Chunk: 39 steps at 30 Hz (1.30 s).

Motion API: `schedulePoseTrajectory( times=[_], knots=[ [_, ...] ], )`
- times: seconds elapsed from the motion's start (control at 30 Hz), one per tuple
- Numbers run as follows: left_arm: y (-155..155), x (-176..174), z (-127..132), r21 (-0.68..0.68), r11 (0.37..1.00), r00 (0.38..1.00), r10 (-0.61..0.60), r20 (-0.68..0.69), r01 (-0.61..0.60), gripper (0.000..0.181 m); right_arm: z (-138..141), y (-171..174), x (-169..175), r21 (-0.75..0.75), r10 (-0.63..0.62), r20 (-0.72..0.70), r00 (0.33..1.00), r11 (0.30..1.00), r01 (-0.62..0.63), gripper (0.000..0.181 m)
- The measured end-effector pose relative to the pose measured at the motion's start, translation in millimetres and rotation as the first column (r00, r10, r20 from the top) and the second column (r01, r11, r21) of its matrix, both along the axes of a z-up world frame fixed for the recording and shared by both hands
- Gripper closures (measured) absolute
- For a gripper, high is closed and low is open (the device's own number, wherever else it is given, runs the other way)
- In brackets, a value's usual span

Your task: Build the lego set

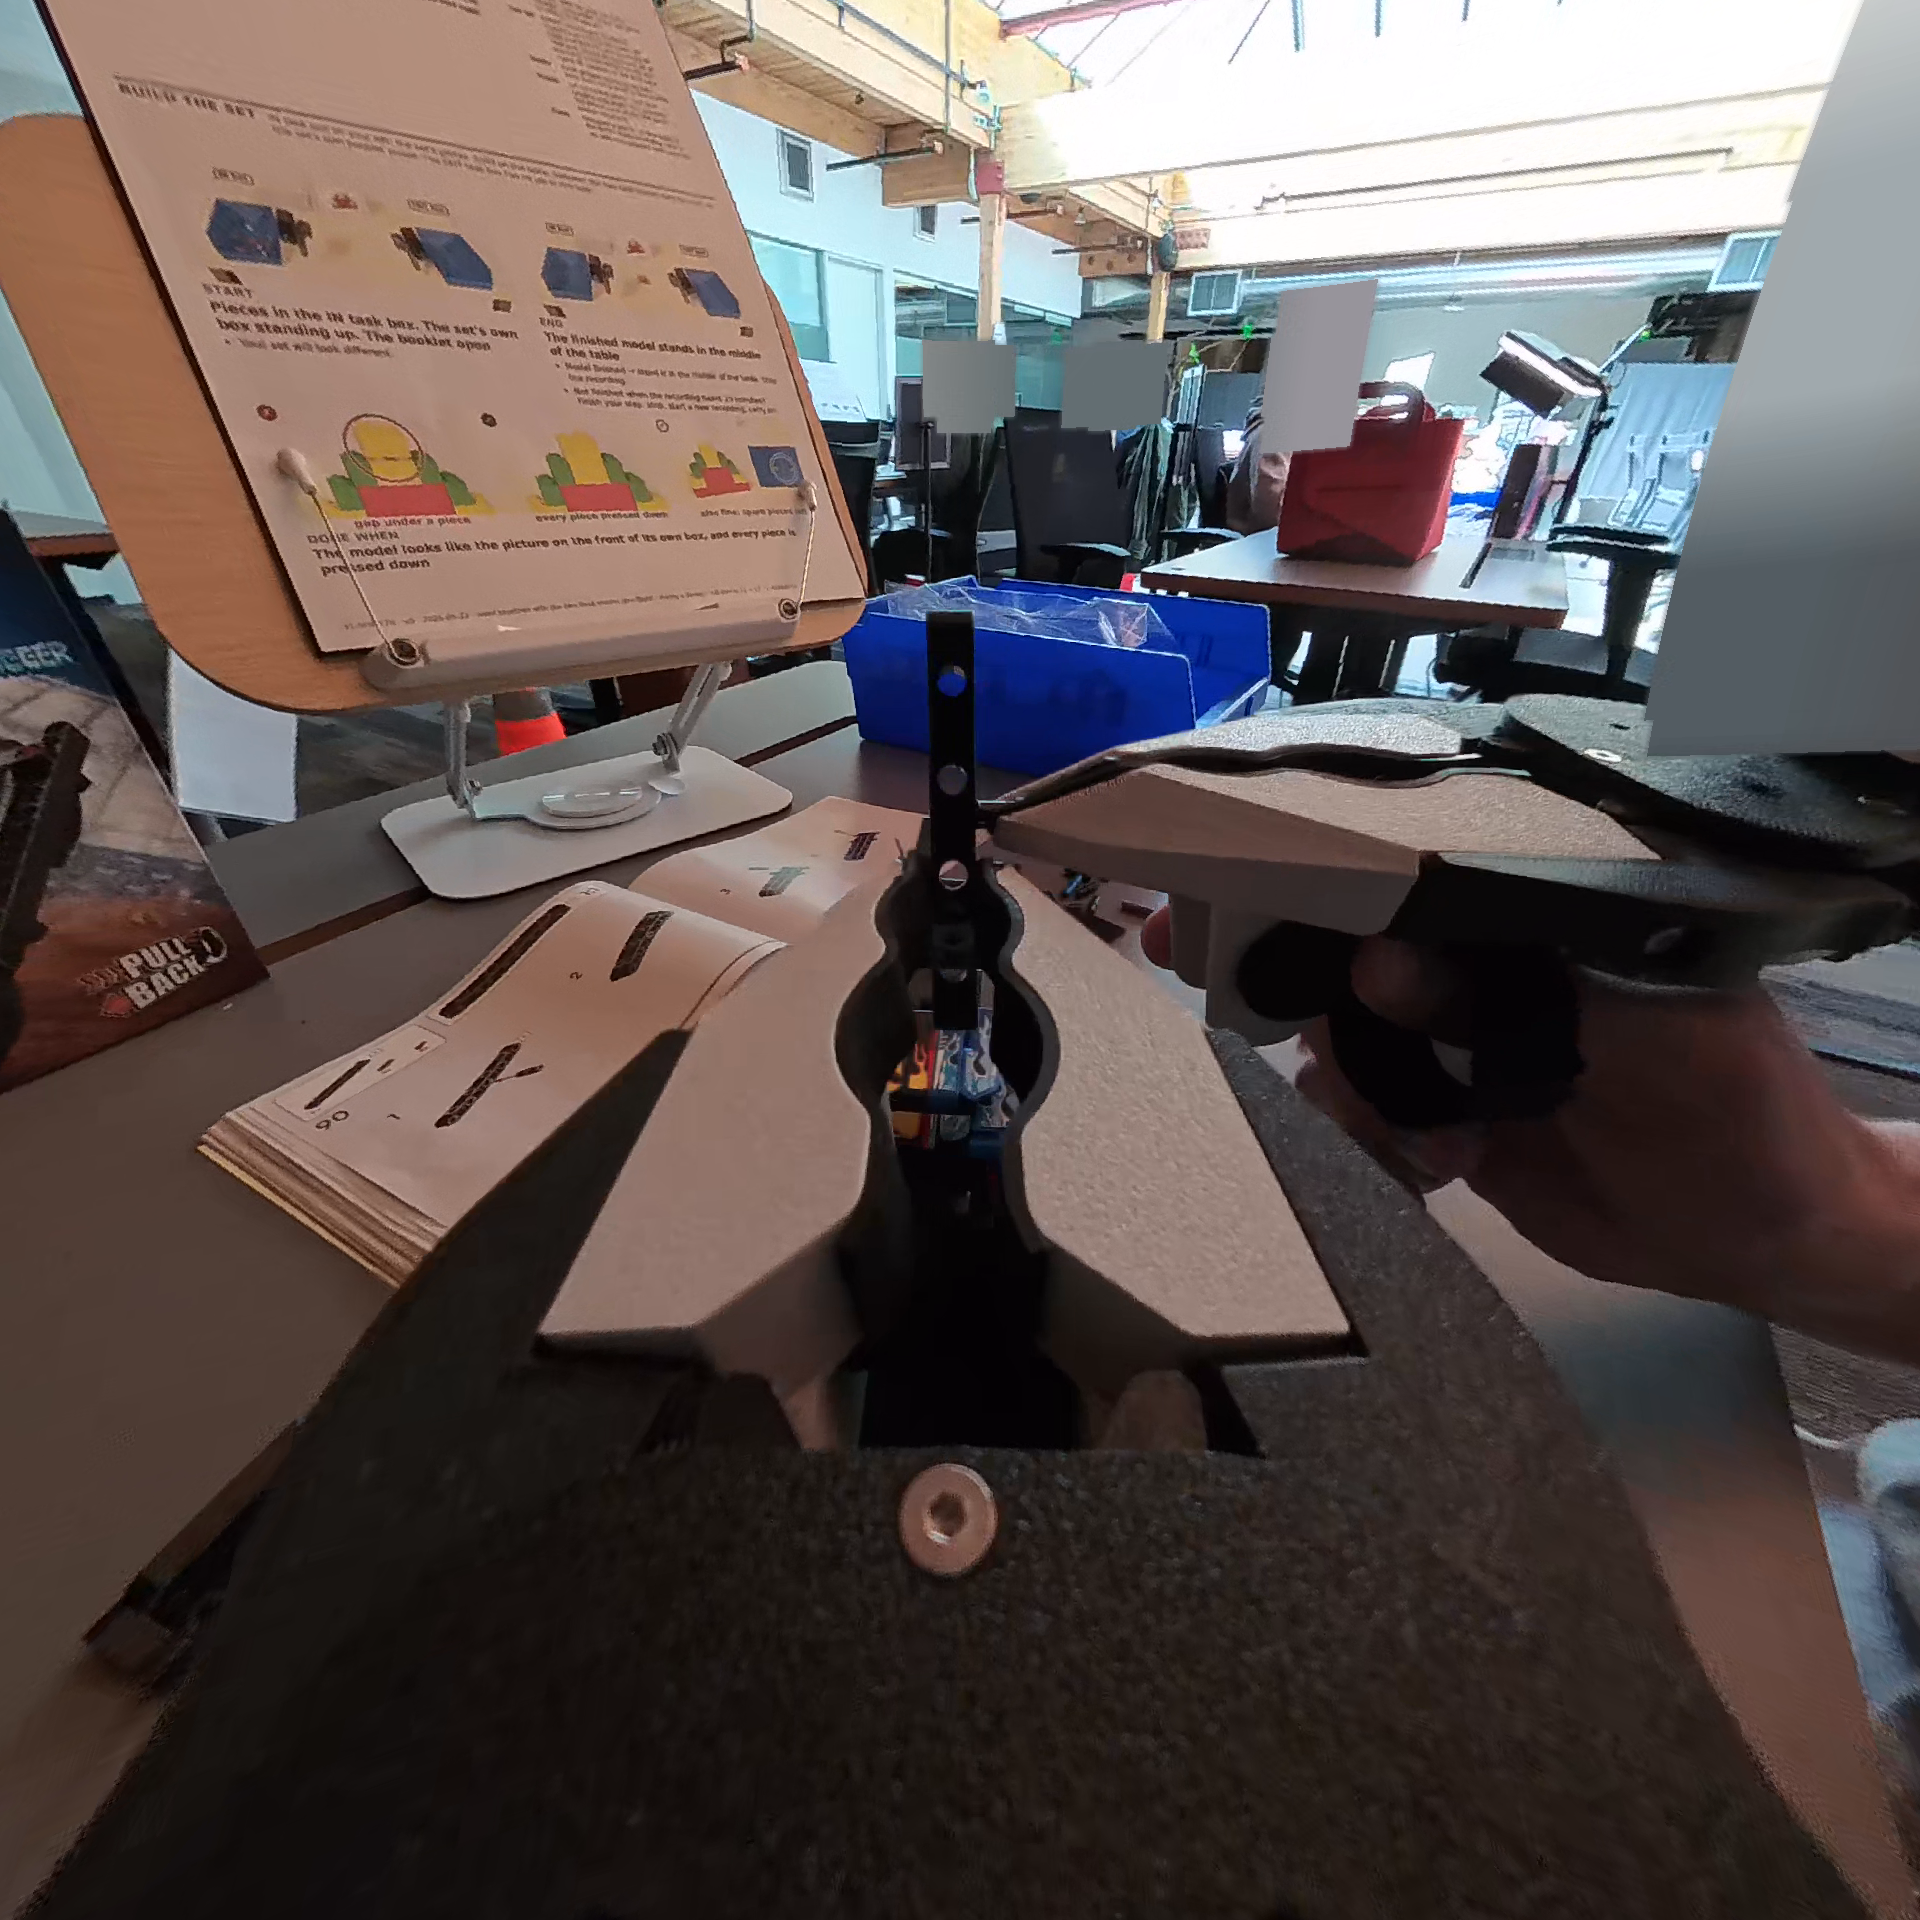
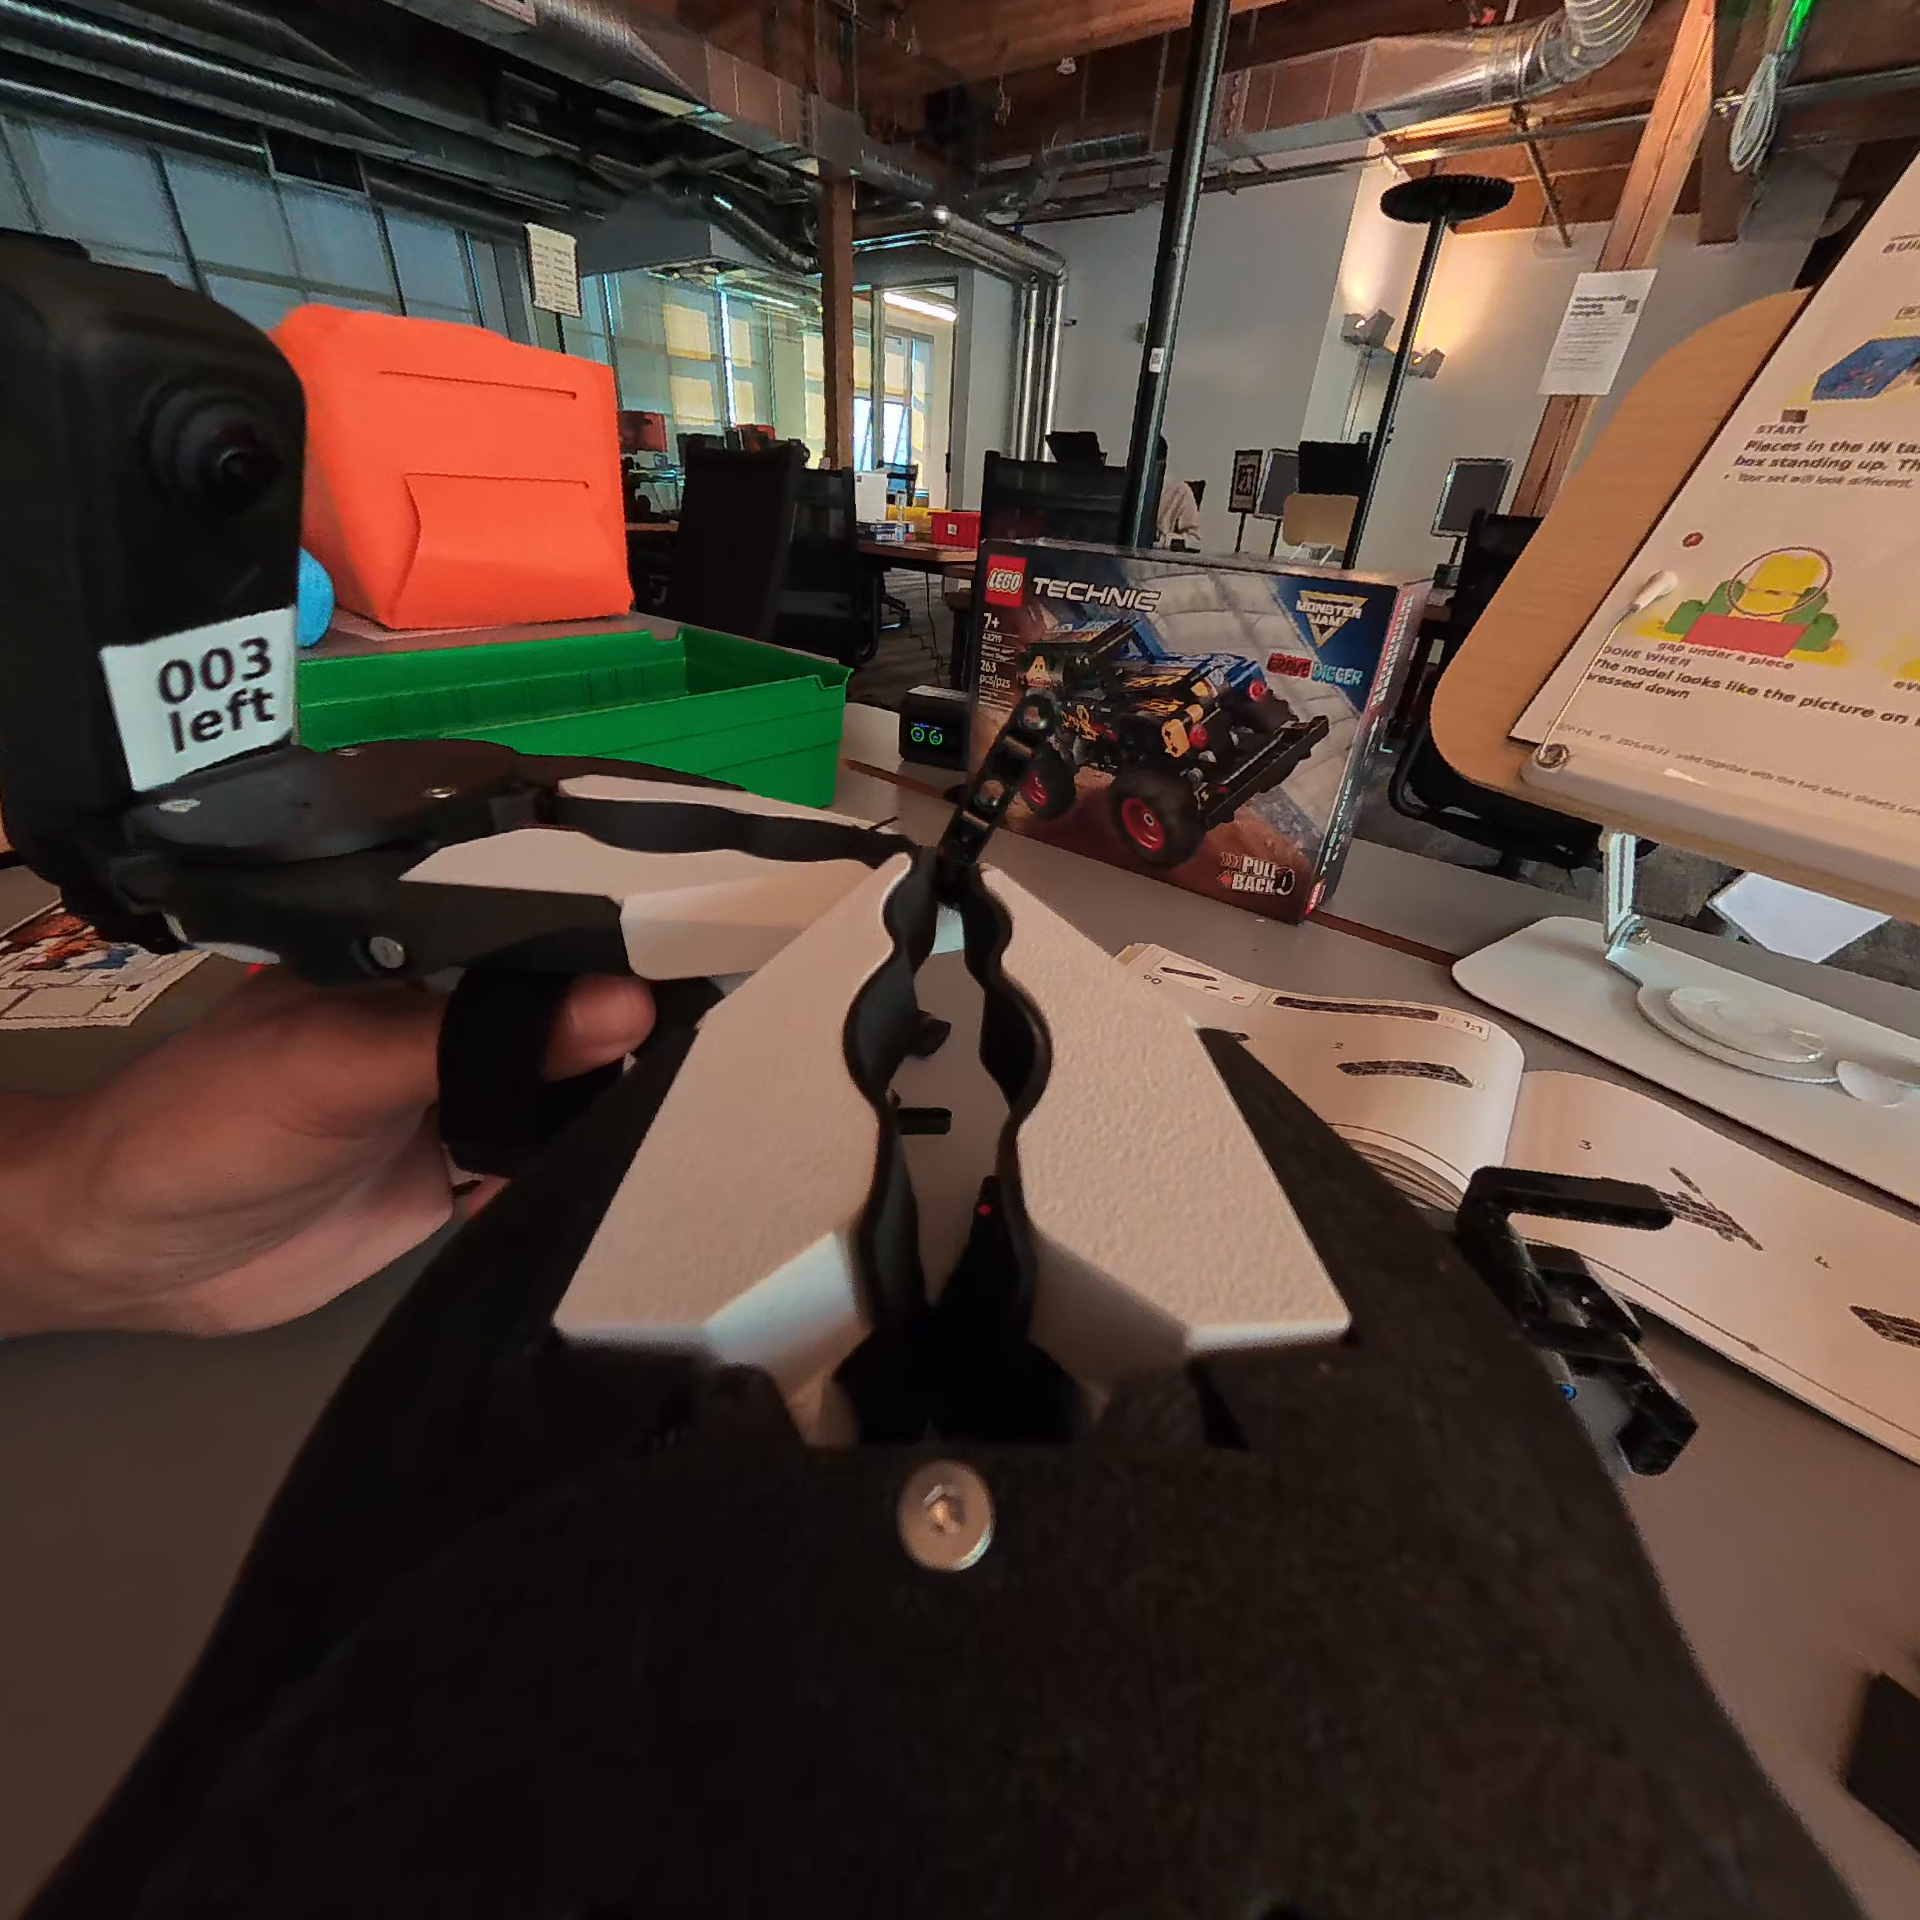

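A long black holed beam (image 1: 951,727) stands upright above the table. My left gripper (image 1: 951,904) is shut on its lower part. My right gripper (image 1: 1003,816) comes in from the right, closed, with its tip against the beam's side. In the right wrist view the beam (image 2: 1003,769) slants up and right from my right gripper's tips (image 2: 940,883), which look shut on its lower end. The left gripper (image 2: 894,847) meets it from the left. A partly built black assembly (image 2: 1558,1299) lies on the open booklet (image 2: 1455,1101).
The set's box (image 2: 1174,707) stands behind the booklet (image 1: 499,1049). An instruction sheet on a stand (image 1: 468,312) is at the back. A blue bin (image 1: 1039,675) sits behind the beam. A green tray (image 2: 582,696) and an orange bag (image 2: 457,478) are to the left. My two grippers' fingertips are within a few centimetres of each other.
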<state>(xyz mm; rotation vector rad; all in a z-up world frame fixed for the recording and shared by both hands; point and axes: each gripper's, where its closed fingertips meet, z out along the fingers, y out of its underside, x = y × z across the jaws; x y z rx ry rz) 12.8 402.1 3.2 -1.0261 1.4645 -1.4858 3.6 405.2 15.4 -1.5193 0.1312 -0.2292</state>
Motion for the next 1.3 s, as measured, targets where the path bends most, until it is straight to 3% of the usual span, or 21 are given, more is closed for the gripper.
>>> schedulePoseTrajectory(
  times=[0.8,1.0,1.2,1.3],
  knots=[
    [3.3,4.1,-6.6,0.023,0.999,0.999,0.024,-0.027,-0.024,0.175,-8.9,3.2,3.9,-0.067,0.028,-0.028,0.999,0.997,-0.03,0.177],
    [2.4,3.3,-4.9,0.101,0.994,0.999,0.049,0.004,-0.049,0.175,-7.3,2.1,3.8,-0.057,0.02,-0.011,1.0,0.998,-0.021,0.177],
    [0.9,1.4,-1.4,0.087,0.995,0.999,0.049,0.018,-0.05,0.175,-3.1,1.7,1.8,-0.023,0.001,0.04,0.999,1.0,0.0,0.177],
    [1.6,-0.3,1.5,0.166,0.982,0.995,0.076,0.059,-0.085,0.175,-0.9,2.2,-0.4,0.019,0.032,-0.016,0.999,0.999,-0.031,0.177]
  ],
)
